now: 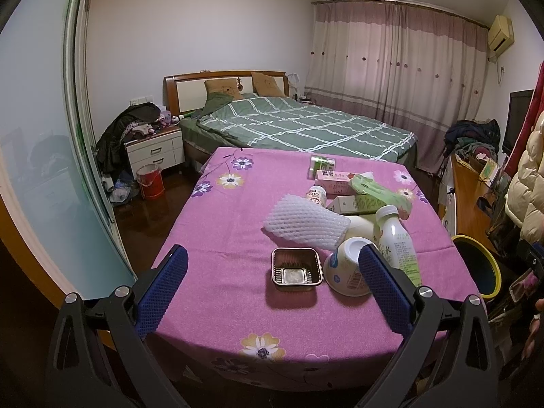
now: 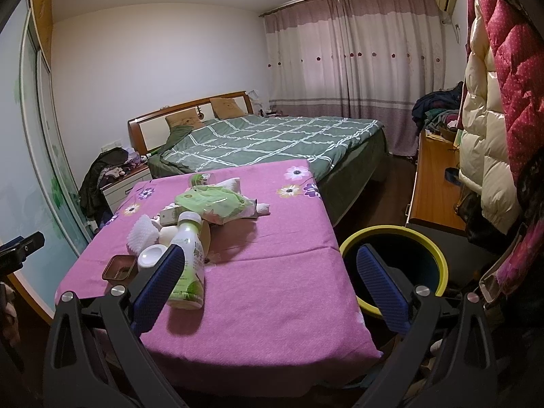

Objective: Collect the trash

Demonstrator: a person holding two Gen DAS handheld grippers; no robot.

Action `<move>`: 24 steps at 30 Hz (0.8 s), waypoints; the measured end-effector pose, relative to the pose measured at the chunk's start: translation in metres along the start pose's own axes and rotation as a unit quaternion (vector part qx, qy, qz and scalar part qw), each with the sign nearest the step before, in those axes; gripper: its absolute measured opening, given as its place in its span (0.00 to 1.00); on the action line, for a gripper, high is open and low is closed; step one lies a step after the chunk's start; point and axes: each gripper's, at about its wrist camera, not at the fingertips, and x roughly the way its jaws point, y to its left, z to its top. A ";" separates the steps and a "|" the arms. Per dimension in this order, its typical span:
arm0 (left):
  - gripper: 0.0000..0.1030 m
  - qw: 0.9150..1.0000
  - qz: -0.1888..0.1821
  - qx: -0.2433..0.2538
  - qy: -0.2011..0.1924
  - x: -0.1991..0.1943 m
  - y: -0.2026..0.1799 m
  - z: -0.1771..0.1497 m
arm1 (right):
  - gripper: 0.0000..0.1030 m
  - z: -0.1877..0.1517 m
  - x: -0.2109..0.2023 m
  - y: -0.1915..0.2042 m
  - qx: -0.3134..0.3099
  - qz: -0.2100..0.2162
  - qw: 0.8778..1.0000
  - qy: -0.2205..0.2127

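Several pieces of trash sit clustered on your table (image 1: 210, 272), right of centre in the left wrist view: a square brown plastic tray (image 1: 296, 269) with ribbed walls, an overturned white paper cup (image 1: 346, 268) just beside it, a white foam net sleeve (image 1: 306, 221) lying behind both, and an upright white bottle (image 1: 396, 238) with a green label. Behind these lie a green wipes pack (image 1: 380, 192), a pink carton (image 1: 335, 181) and a small green carton (image 1: 321, 164).

Your left gripper (image 1: 272, 284) is spread wide, holding nothing; its blue, ribbed fingers (image 1: 162, 290) frame the tray and cup without touching them. Your right gripper (image 2: 268, 285) is equally wide and empty, with the left finger lying across the bottle (image 2: 188, 272) in the picture; contact cannot be judged.

Only the right wrist view shows the round bin (image 2: 391, 234) whole, yellow-rimmed and dark inside, just beside the table's right edge at lower right. The left view catches just its rim at the right edge. The pink, flower-printed cloth covers the table; a bed (image 1: 299, 125) with a green checked cover stands beyond.
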 end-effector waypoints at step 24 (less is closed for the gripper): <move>0.96 1.000 -0.001 0.001 0.004 0.004 0.000 0.002 | 0.94 -0.001 0.001 -0.002 0.002 -0.001 1.000 0.001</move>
